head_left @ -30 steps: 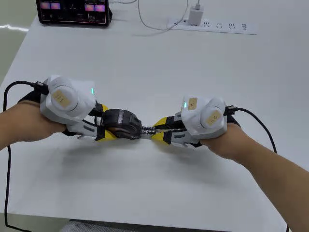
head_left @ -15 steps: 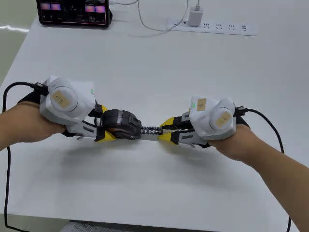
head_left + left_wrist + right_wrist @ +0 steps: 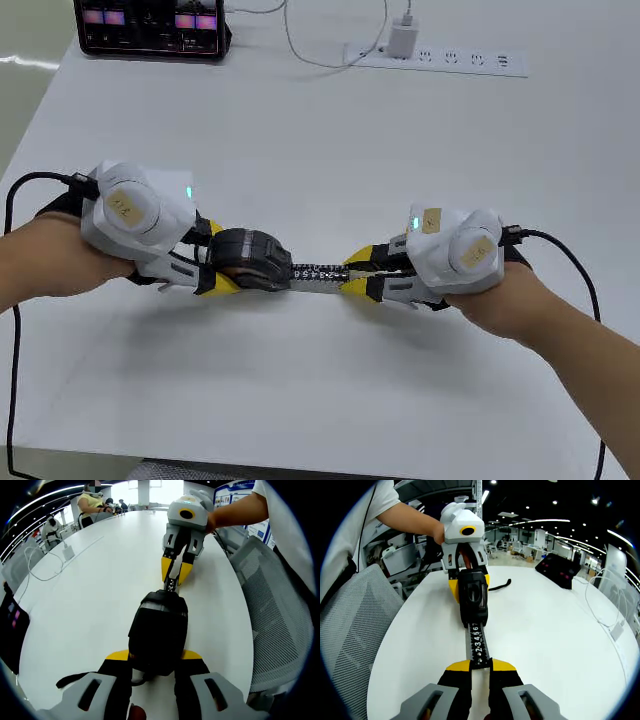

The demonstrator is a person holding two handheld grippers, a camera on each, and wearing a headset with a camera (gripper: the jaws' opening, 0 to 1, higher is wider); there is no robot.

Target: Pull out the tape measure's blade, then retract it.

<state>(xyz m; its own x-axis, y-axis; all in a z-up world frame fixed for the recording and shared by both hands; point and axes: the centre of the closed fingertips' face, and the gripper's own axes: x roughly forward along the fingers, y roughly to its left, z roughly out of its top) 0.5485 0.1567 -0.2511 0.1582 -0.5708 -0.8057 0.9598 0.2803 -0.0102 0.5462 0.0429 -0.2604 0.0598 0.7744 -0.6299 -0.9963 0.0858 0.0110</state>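
Here, at the bottom of the head view, the near edge of the white table runs across the frame. A broad bare strip of tabletop lies between that edge and the grippers. A black cable drops past the edge at lower left.

At mid-frame, left of centre, the black tape measure rests on the table. The left gripper is clamped on its case, with a yellow-tipped jaw pressed against each side. A short length of blade, printed with numerals, runs rightward from the case. It ends in the right gripper, whose jaws are pinched together on the blade's end. A hand holds each gripper from the outer side.

Right of the right gripper the tabletop is bare out to the frame's edge. In the left gripper view a grey mesh chair stands just beside the table's edge at the right of the frame.

Beyond the grippers a wide bare stretch of table reaches toward the top of the head view. At upper right lies a white power strip. A white charger is plugged into its left end, and a white cord loops away from it. At upper left a dark tablet with a lit screen sits near the far edge.
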